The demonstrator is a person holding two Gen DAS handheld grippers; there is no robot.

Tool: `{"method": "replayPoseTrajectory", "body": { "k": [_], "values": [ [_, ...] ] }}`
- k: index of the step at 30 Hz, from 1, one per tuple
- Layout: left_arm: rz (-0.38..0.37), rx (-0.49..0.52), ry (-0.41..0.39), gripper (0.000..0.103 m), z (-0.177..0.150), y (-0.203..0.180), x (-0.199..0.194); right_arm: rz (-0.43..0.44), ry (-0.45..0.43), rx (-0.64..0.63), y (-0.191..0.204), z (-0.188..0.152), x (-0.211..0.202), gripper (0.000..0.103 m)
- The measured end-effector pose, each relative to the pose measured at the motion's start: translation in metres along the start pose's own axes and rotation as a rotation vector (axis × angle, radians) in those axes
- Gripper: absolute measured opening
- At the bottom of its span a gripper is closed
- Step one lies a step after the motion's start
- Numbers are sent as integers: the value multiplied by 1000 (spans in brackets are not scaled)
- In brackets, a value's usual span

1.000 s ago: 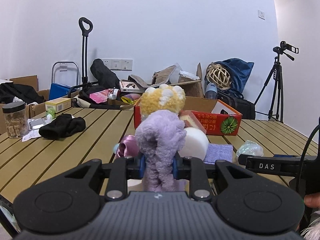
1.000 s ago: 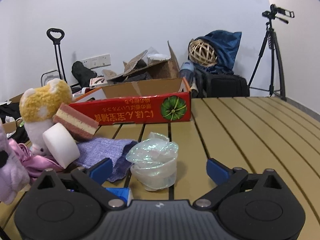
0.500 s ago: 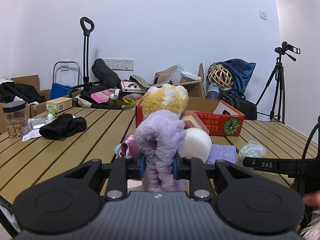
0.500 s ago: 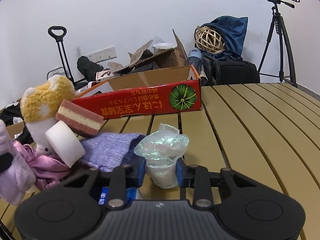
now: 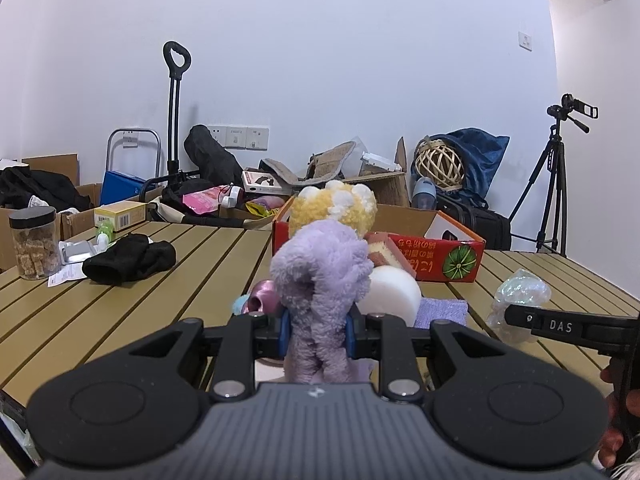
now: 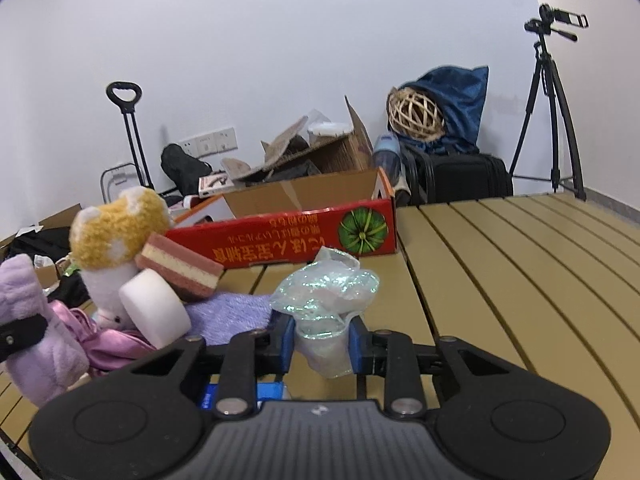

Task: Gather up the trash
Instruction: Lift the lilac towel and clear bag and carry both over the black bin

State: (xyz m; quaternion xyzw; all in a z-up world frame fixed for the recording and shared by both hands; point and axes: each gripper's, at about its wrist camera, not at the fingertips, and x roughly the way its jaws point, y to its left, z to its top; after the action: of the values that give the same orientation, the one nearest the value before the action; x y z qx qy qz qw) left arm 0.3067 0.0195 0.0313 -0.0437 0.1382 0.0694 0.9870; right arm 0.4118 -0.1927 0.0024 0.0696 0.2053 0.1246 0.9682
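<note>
slatted table (image 6: pixel 500 264) – crumpled plastic wrap (image 6: pixel 326 292) pinched between right claw (image 6: pixel 322 342) pads.

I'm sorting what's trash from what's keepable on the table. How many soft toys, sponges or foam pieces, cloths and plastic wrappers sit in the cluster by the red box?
Soft toys: 2 (purple plush, yellow plush)
Sponge or foam pieces: 2 (layered sponge, white foam disc)
Cloths: 2 (purple cloth, pink satin fabric)
Plastic wrappers: 1 (crumpled plastic cup)
Total: 7

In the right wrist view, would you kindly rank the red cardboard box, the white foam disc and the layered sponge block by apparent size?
1. red cardboard box, clearly largest though farthest.
2. white foam disc and layered sponge block look alike; the disc sits nearer, so unranked.
</note>
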Motion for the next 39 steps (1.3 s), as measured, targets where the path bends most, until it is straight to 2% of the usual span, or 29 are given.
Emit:
{"method": "replayPoseTrajectory", "body": {
  "k": [17,23,32,39],
  "values": [
    [-61,-22,-22,25,-5,1,-40,81,-86,-18,16,-5,-73,26],
    [-58,-5,-40,25,-9,1,-62,80,-110,-42,24,-14,-99,26],
    [-53,-1,-39,25,-16,5,-93,119,-86,-9,24,-39,-135,26],
    [-77,-3,-3,25,-27,10,-117,149,-51,5,26,-56,-164,26]
  ]
}}
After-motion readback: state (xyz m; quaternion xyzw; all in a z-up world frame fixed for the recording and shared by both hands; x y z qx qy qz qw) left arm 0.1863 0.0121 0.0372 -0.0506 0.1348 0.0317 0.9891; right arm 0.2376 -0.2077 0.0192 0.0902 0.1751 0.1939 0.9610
